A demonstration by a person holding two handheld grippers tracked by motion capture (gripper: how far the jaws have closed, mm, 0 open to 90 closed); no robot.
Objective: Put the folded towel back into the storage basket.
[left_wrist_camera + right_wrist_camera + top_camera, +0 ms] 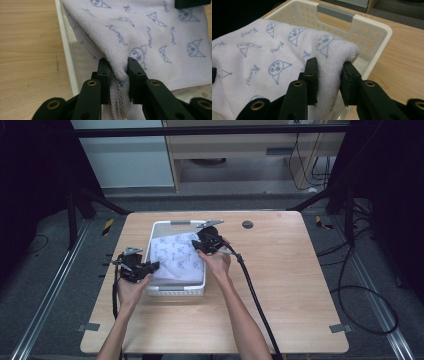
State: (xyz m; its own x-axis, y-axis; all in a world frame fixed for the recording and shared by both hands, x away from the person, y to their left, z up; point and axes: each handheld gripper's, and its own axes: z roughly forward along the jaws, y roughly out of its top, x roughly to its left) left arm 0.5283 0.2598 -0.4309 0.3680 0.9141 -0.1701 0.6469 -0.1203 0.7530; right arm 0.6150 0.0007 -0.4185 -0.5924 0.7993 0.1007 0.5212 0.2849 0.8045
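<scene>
a pale wood table (pixel 280 285) stands on grey floor, black cables (pixel 365 290) trailing at its right. on it sits a white basket (pixel 176 291), with a printed towel (pixel 177 256) stretched over it. the left gripper (pixel 154 266) pinches the towel's near edge, and the right gripper (pixel 196 245) clamps its far fold.

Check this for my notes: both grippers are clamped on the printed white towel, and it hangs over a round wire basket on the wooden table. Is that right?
Not quite. The basket is not round or wire: it is a rectangular white plastic one with perforated walls, as the right gripper view shows. The rest holds: the left gripper and the right gripper are both clamped on the printed white towel over it, on the wooden table.
</scene>
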